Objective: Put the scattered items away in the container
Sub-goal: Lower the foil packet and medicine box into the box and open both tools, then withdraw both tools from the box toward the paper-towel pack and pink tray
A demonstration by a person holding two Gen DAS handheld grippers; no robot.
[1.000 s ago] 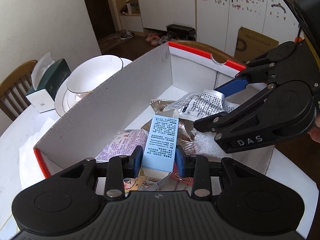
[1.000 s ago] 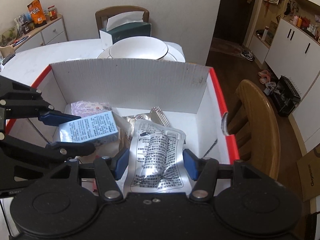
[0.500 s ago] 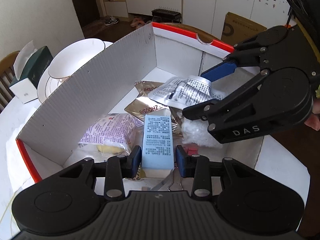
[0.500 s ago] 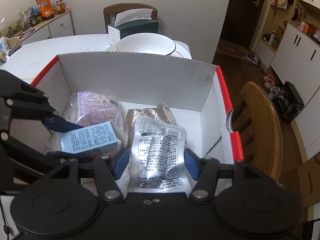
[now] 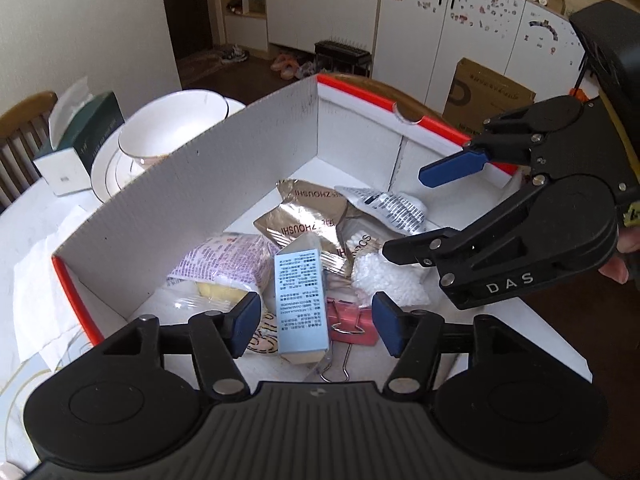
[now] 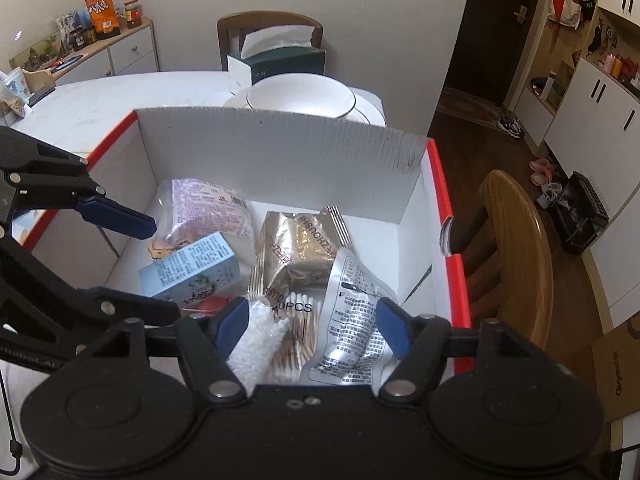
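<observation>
A white cardboard box with red edges [image 5: 224, 184] [image 6: 280, 160] stands on the table and holds several items. A light blue carton [image 5: 300, 296] [image 6: 192, 268] lies inside it, free of my left gripper [image 5: 314, 322], which is open just above it. A silver printed pouch [image 5: 392, 208] [image 6: 352, 320] lies in the box below my right gripper [image 6: 310, 328], which is open and empty. Gold snack packets [image 6: 300, 252], a cotton swab pack [image 6: 296, 332], a purple bag [image 5: 228, 260] and a pink binder clip [image 5: 352, 320] also lie inside.
A white bowl on a plate [image 5: 168, 128] [image 6: 300, 98] and a green tissue box [image 5: 76, 140] [image 6: 276, 64] stand behind the box. A wooden chair [image 6: 516, 248] stands to its right. A white cloth [image 5: 40, 248] lies on the table to the left.
Both grippers opened and pulled back. The blue carton dropped from the left gripper and the silver pouch from the right; both now lie in the box.
</observation>
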